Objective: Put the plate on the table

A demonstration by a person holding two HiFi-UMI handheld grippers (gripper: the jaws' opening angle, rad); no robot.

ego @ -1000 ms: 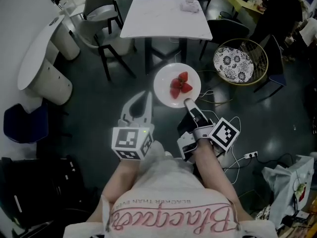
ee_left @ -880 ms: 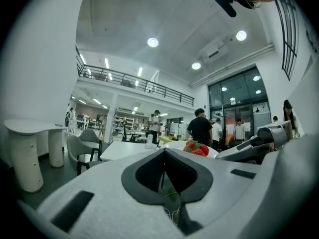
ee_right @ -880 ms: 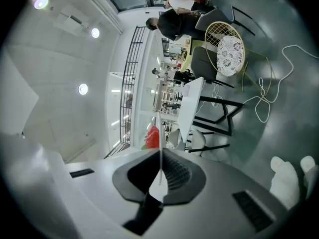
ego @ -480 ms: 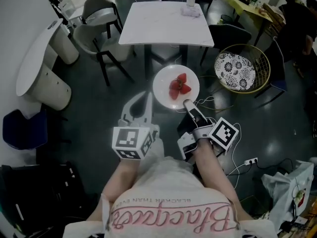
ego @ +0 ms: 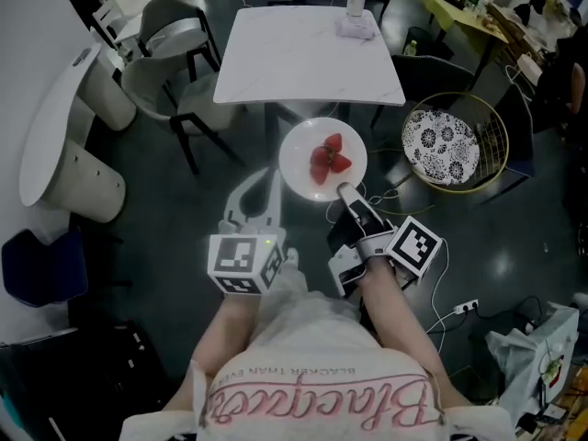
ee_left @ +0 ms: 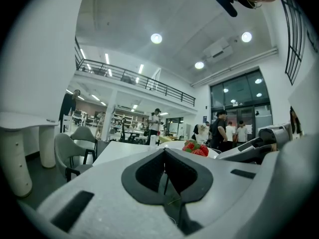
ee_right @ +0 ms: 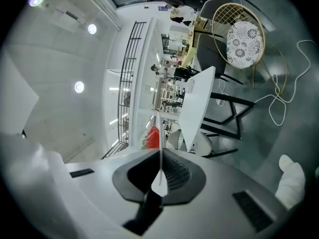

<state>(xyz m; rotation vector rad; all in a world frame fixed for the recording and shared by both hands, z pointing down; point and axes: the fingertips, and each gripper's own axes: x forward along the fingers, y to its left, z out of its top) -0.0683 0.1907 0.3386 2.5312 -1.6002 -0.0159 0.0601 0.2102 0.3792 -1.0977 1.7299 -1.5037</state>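
Observation:
A round white plate [ego: 299,162] carrying a few red strawberries [ego: 326,158] is held in the air over the dark floor, just short of the near edge of the white square table [ego: 308,53]. My right gripper [ego: 344,192] is shut on the plate's near rim. In the right gripper view the plate [ee_right: 160,156] shows edge-on as a thin white line between the jaws, with the strawberries [ee_right: 153,136] beyond. My left gripper [ego: 267,180] hangs to the left of the plate, shut and holding nothing [ee_left: 164,153].
A white cup on a cloth [ego: 356,9] stands at the table's far edge. Grey chairs [ego: 170,39] are left of the table, a wire chair with a patterned cushion [ego: 448,145] to its right. Cables [ego: 459,288] lie on the floor. A white curved counter [ego: 55,131] stands at the left.
The table has drawn closer and lower in the head view. The plate has stayed in the right gripper's hold and now sits nearer the table's edge. Both grippers keep their poses.

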